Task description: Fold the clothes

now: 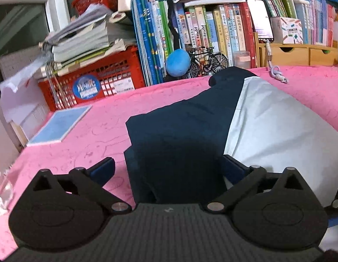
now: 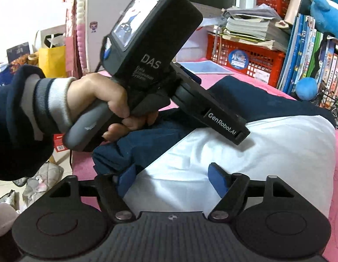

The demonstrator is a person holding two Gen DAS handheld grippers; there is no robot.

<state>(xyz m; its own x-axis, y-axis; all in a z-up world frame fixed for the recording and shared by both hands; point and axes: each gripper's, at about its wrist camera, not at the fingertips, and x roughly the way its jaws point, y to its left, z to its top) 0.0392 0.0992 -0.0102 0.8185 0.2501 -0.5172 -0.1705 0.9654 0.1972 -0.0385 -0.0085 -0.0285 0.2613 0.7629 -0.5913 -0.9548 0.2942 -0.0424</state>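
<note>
1. My left gripper [image 1: 166,170] stands with its jaws as wide apart as they go, nothing pinched; the navy panel of the garment [image 1: 180,135] lies between the blue pads, untouched.
2. My right gripper [image 2: 171,182] is also spread, pads clear of the white panel [image 2: 245,159] beneath.
3. The navy-and-white garment sits half folded on the pink tablecloth [image 1: 81,135], near the front edge.
4. To fold well, I judge I should pinch one layer at each near corner and lift evenly.
5. The fabric looks thin, smooth and limp; the cloth under it is embossed, so it may drag.
</note>
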